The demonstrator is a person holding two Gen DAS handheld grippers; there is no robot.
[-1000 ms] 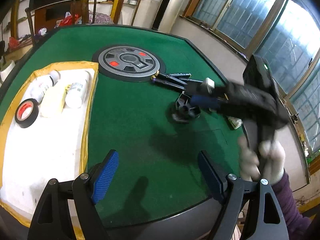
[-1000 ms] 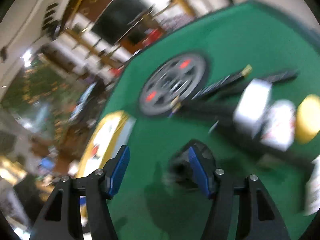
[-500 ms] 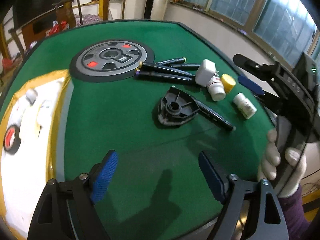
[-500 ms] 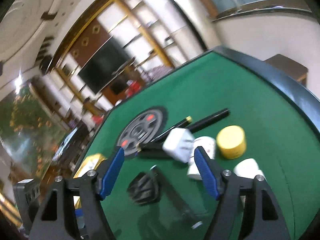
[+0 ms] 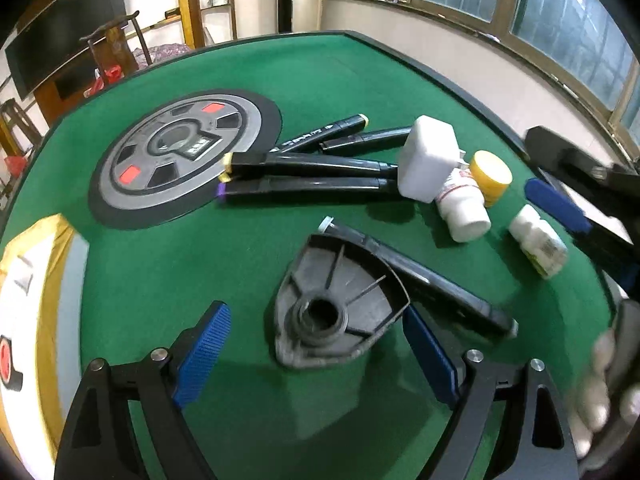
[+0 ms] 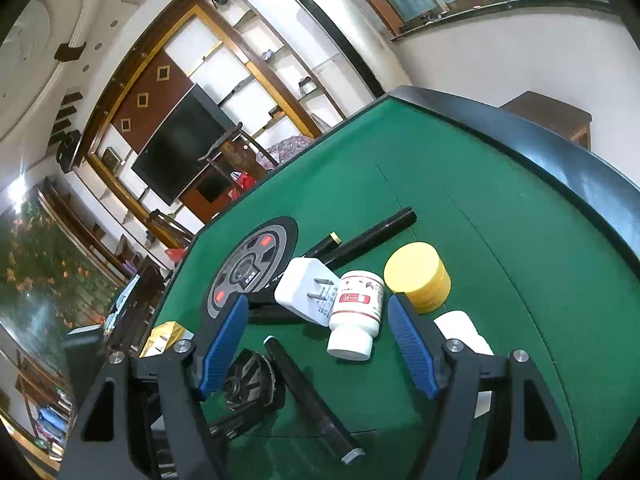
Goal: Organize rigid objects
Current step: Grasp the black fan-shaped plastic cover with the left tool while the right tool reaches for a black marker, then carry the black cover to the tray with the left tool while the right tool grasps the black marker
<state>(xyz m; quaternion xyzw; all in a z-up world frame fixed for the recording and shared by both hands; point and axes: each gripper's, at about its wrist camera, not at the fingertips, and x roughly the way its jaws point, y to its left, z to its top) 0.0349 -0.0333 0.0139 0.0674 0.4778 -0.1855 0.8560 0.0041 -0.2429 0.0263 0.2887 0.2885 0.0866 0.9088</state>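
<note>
A grey fan-shaped plastic part (image 5: 336,308) lies on the green table, between the pads of my open left gripper (image 5: 316,356) without touching them. A black marker (image 5: 440,284) lies against its right side. Beyond are several black markers (image 5: 312,168), a white plug (image 5: 428,160), a red-labelled white bottle (image 5: 460,208), a yellow jar (image 5: 490,176) and a second white bottle (image 5: 538,240). My right gripper (image 6: 316,344) is open just short of the labelled bottle (image 6: 356,312) and plug (image 6: 304,292). One of its pads (image 5: 556,208) shows at the right table edge.
A round grey disc (image 5: 180,156) marks the table's centre. A white tray with a yellow rim (image 5: 40,280) sits at the left with a tape roll in it. The table's dark rim (image 6: 560,152) curves close on the right. A gloved hand (image 5: 600,400) holds the right gripper.
My right gripper drew back from the grey part to the table's right edge and now faces the bottles. My left gripper came in low until the grey part sat between its fingers.
</note>
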